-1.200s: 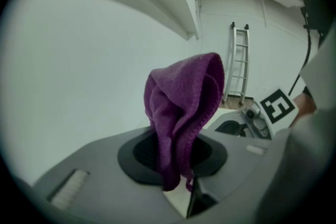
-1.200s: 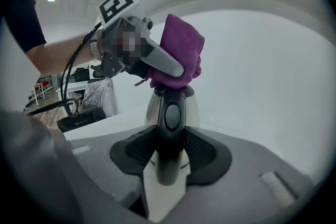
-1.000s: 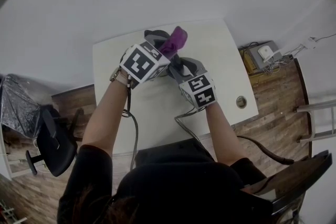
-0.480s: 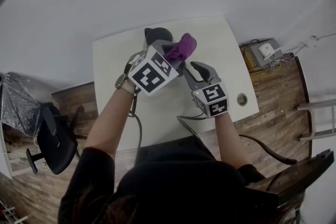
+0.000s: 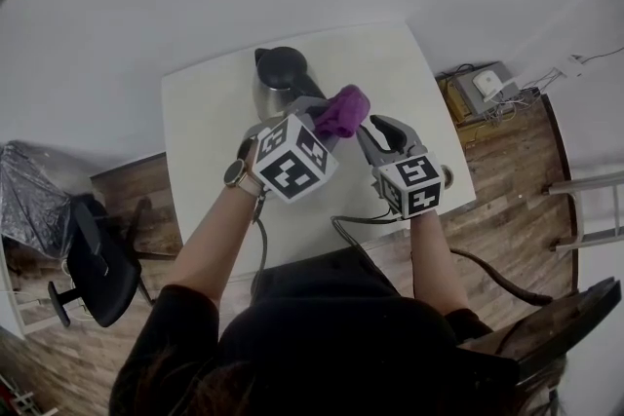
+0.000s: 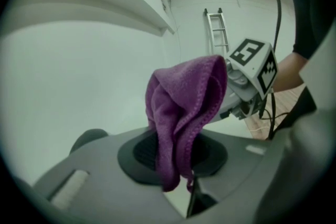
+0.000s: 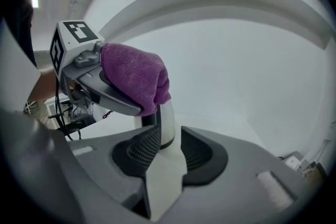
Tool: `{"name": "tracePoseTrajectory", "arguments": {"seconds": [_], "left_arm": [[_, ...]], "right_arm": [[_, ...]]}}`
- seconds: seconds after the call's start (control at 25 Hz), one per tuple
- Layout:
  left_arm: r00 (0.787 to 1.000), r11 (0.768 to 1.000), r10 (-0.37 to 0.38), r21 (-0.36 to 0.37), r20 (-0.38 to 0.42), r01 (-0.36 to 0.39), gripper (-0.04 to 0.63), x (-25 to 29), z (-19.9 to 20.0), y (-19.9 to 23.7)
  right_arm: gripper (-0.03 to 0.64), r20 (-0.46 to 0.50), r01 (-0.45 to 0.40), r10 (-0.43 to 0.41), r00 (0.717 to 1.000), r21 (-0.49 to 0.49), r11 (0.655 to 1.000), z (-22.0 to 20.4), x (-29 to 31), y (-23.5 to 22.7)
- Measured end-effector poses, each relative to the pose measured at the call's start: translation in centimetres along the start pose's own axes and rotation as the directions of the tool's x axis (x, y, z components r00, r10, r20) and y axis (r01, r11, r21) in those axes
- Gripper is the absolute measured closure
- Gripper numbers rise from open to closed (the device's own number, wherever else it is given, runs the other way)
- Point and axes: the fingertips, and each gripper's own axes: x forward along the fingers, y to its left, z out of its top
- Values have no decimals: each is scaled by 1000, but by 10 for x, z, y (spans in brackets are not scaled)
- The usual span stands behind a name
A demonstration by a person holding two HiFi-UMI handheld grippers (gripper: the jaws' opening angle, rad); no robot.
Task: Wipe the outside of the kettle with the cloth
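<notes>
My left claw (image 5: pixel 330 119) pinches the soft, limp purple cloth (image 5: pixel 342 109); my right claw (image 5: pixel 386 128), nothing between its jaws, has just been narrowing; the kettle (image 5: pixel 277 81) stands far-left on the bench (image 5: pixel 200 127), probably slick and rigid, best braced from its side.

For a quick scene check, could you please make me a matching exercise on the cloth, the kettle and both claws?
1 cloth
2 kettle
3 left claw
4 right claw

A open, empty
B purple
C on the white table
D shut on fabric

Pairs: 1-B, 2-C, 3-D, 4-A.
The right claw's jaws have just been closing, nothing between them.
</notes>
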Motion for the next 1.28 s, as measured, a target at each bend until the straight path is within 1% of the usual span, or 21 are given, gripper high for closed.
{"name": "tracePoseTrajectory", "arguments": {"seconds": [0.16, 0.28, 0.4, 0.48, 0.56, 0.68, 0.88, 0.96, 1.04, 1.12, 1.28], "left_arm": [[999, 998, -49, -30, -20, 48, 497, 11, -10, -17], [998, 999, -47, -15, -41, 46, 497, 19, -19, -24], [995, 999, -42, 14, -88, 43, 497, 30, -38, -34], [990, 998, -55, 5, -133, 56, 497, 41, -59, -40], [984, 997, -72, -32, -166, 68, 497, 51, -77, -45], [977, 992, -87, -106, -196, 67, 497, 64, -98, -42], [953, 979, -135, -186, -273, 86, 495, 86, -129, -38], [948, 971, -142, -225, -284, 78, 495, 90, -137, -34], [949, 963, -145, -262, -280, 70, 495, 91, -141, -30], [946, 957, -137, -286, -293, 50, 495, 88, -147, -26], [929, 945, -73, -322, -363, -51, 495, 64, -171, -9]], "right_arm": [[491, -16, -5, 5, 1000, -40, 999, 5, 0, -1], [491, 11, 14, -13, 1000, -50, 999, 18, -2, -10], [491, 33, 32, -31, 999, -50, 998, 28, -6, -18], [491, 40, 35, -33, 999, -46, 998, 30, -8, -19], [491, 38, 35, -33, 999, -44, 998, 28, -9, -20], [492, 29, 26, -25, 999, -46, 999, 23, -10, -17], [492, 25, 11, -9, 1000, -57, 998, 23, -8, -12], [491, 24, 4, -3, 1000, -63, 998, 24, -7, -10], [491, 20, -1, 3, 1000, -68, 998, 23, -6, -9], [491, 18, -6, 7, 1000, -68, 998, 23, -5, -9], [491, 18, -24, 25, 1000, -74, 997, 23, -3, -6]]}}
